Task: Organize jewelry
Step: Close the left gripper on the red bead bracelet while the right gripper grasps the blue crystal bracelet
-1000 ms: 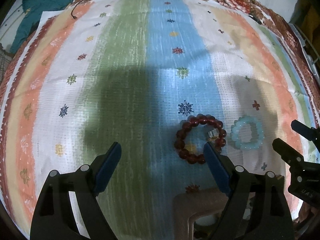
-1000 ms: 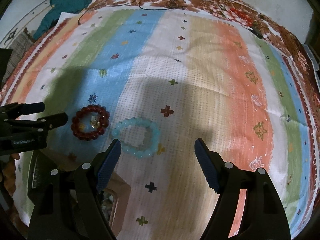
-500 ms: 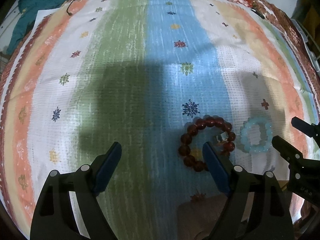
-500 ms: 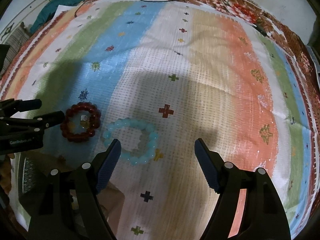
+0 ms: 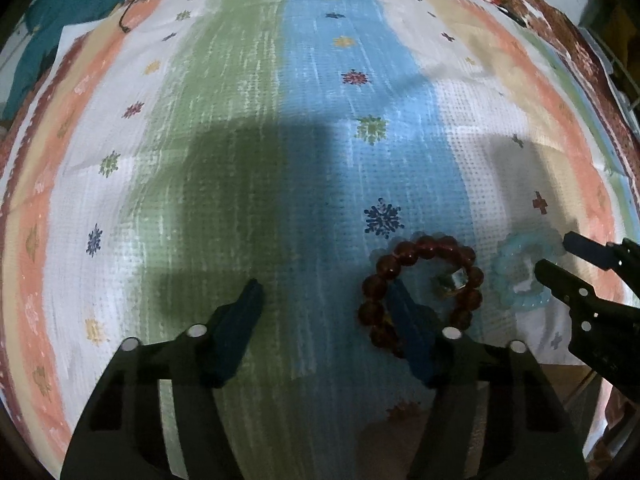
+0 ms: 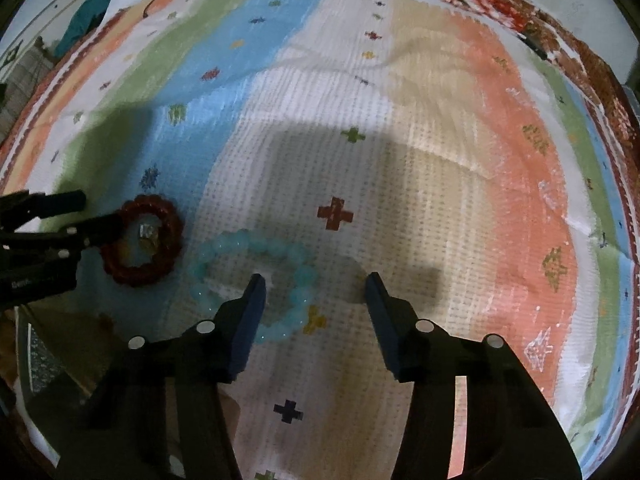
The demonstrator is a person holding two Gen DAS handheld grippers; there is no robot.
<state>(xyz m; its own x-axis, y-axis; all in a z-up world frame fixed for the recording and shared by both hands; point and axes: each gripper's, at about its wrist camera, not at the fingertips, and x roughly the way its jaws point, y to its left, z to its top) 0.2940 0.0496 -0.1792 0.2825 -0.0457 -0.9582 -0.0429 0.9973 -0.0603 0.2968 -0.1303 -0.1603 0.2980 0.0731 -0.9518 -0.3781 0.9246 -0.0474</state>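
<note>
A dark red bead bracelet [image 5: 424, 242] with a small clear charm lies on the striped mat [image 5: 248, 120]. My left gripper [image 5: 324, 292] points down at it with its jaws closing. Its right finger stands inside the ring, so the ring's left arc lies between the pads, untouched. Just to the right lies a pale blue bead bracelet [image 6: 240, 240]. My right gripper [image 6: 316, 282] hovers over that one, jaws closing, left finger inside the ring and the right arc between the pads. Each gripper also shows in the other's view: right gripper [image 5: 560, 256], left gripper [image 6: 92, 212], red bracelet [image 6: 132, 276], blue bracelet [image 5: 506, 264].
A beige box [image 5: 400, 432] sits at the near edge below the bracelets; its corner [image 6: 80, 332] shows in the right wrist view. A teal cloth [image 5: 60, 12] and a thin black cable [image 5: 132, 8] lie at the far left of the mat.
Both grippers have come down closer to the mat and their jaws have narrowed. The left's right finger now sits inside the red ring, the right's left finger inside the blue ring.
</note>
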